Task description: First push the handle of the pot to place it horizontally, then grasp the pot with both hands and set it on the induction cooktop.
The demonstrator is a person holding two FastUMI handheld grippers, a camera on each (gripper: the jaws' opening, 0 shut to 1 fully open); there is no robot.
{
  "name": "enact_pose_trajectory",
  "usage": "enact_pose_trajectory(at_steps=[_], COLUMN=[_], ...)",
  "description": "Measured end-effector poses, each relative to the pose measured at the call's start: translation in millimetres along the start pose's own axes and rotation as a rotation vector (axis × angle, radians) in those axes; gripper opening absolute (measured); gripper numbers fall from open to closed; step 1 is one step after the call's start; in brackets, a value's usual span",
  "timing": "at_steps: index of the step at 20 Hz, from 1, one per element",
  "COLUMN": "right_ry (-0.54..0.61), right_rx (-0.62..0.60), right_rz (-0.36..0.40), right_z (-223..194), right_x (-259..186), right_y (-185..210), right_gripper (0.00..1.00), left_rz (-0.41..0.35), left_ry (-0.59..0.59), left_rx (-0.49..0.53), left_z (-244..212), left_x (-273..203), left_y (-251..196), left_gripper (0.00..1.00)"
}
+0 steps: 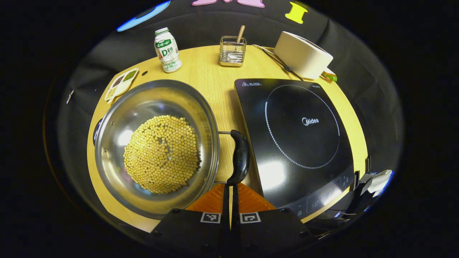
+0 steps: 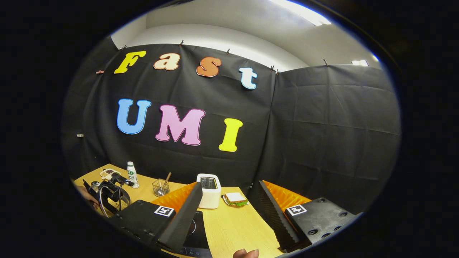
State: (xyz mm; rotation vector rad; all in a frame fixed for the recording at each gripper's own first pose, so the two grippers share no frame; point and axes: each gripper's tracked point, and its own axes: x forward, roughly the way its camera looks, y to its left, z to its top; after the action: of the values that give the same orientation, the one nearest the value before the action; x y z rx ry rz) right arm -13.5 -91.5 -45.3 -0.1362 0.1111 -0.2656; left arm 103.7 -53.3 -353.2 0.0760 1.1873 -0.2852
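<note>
A steel pot (image 1: 107,143) with yellow beans (image 1: 161,154) in it sits on the left of the wooden table (image 1: 211,75). Its black handle (image 1: 239,157) sticks out of the right side and lies crosswise, between the pot and the black induction cooktop (image 1: 301,136). My left gripper (image 1: 231,187) is shut, its fingertips right at the near end of the handle. In the right gripper view my right gripper (image 2: 229,211) stands wide open above the table's right part, facing the wall with nothing between its fingers. The left gripper (image 2: 111,193) shows there over the pot.
A white bottle (image 1: 167,50), a wire holder with a stick (image 1: 232,51) and a white toaster (image 1: 303,53) line the far edge. A small dish (image 1: 121,84) lies at the far left. A sandwich on a plate (image 2: 235,199) sits next to the toaster (image 2: 209,191).
</note>
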Motion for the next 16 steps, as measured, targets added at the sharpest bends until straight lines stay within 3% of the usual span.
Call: enact_pose_trajectory(at_steps=[11, 16], right_ry=[0.045, 0.053], right_rx=[-0.013, -0.012], right_rz=[-0.028, -0.019], right_z=[-17, -18], right_x=[4, 6], right_y=[-8, 3], right_gripper=[0.97, 0.97], left_rz=[0.027, -0.019], left_ry=[-0.075, -0.112], left_rx=[-0.052, -0.072], left_z=[61, 59], left_x=[20, 10], left_y=[2, -6], left_gripper=[0.05, 0.05])
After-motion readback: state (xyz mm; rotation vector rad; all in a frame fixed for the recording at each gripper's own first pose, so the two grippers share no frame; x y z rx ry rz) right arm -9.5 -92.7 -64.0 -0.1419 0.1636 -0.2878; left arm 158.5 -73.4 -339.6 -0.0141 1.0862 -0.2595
